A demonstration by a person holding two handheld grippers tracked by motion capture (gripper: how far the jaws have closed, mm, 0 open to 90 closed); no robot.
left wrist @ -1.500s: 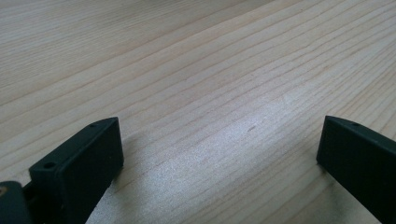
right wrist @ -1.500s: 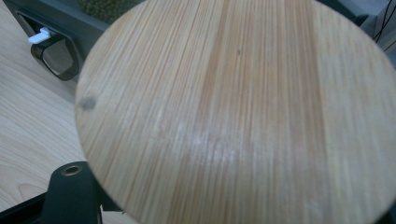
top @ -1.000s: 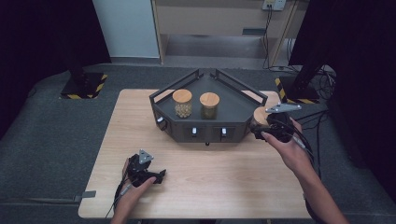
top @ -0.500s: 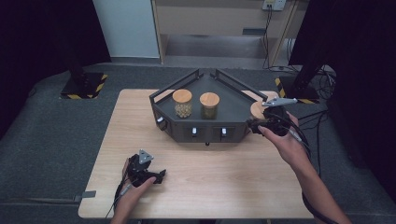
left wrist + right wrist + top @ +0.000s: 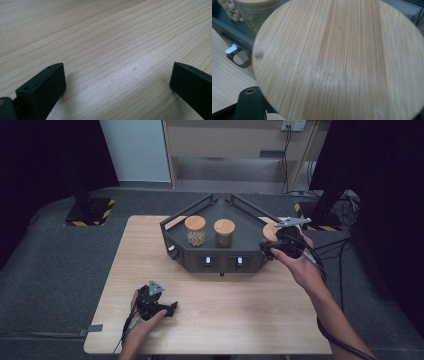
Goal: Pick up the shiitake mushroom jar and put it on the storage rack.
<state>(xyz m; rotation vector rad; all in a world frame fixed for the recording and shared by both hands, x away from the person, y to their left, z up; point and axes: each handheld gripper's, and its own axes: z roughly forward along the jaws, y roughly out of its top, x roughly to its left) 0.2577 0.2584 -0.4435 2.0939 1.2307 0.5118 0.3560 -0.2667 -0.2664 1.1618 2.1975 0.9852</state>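
On a wooden surface (image 5: 240, 320), the right hand-held gripper (image 5: 272, 246) grips a third bamboo-lidded jar (image 5: 342, 57) at the right corner of a dark tray (image 5: 247, 240) – two jars (image 5: 195, 230) already inside, this one apparently left to place – while the left hand-held gripper (image 5: 167, 308) rests open, empty, well before the tray.

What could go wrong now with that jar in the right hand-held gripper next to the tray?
1. The right hand-held gripper holds a jar with a wooden lid beside the dark tray; it may knock the tray's raised rail on the way in.
2. Two jars already stand inside, so a crowded placement could tip one.
3. The lid blocks the gripper camera, so the grip is hard to check.
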